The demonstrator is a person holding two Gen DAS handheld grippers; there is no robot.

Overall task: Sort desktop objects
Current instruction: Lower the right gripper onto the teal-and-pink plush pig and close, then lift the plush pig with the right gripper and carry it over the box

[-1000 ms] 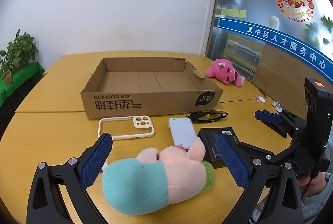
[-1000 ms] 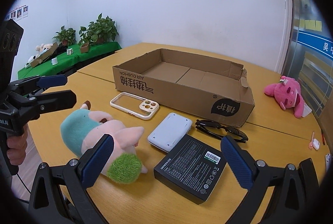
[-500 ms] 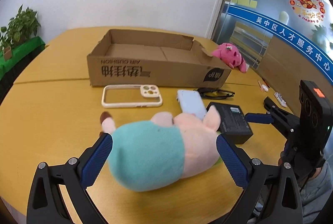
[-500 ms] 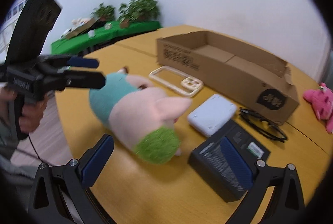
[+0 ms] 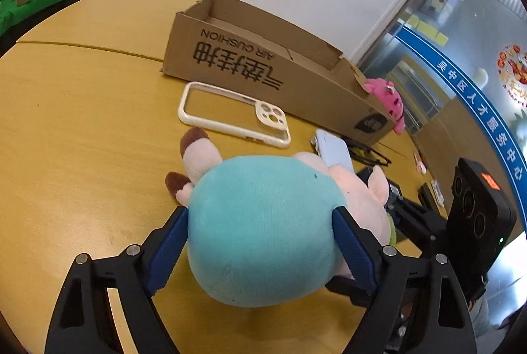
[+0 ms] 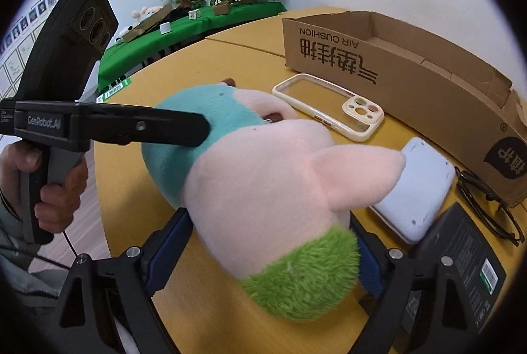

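A: Where is the plush pig (image 5: 263, 222)?

B: Lying on the yellow wooden table (image 5: 82, 130), in front of the open cardboard box (image 5: 263, 64). Its teal body end faces the left gripper (image 5: 260, 252); its pink head and green tuft face the right gripper (image 6: 270, 242).

A: Are the claws clenched on it?

B: Both are closing, with the toy between the blue pads. In the left wrist view the pads sit against the teal flanks. In the right wrist view the pads flank the head, mostly hidden behind the plush; I cannot tell whether they press.

A: What lies around it?

B: A cream phone case (image 5: 230, 113) between pig and box, a white flat device (image 6: 418, 186) just beside the head, a black box (image 6: 461, 255) and black glasses (image 6: 487, 202) nearby. A pink plush (image 5: 385, 97) sits past the carton's torn corner.
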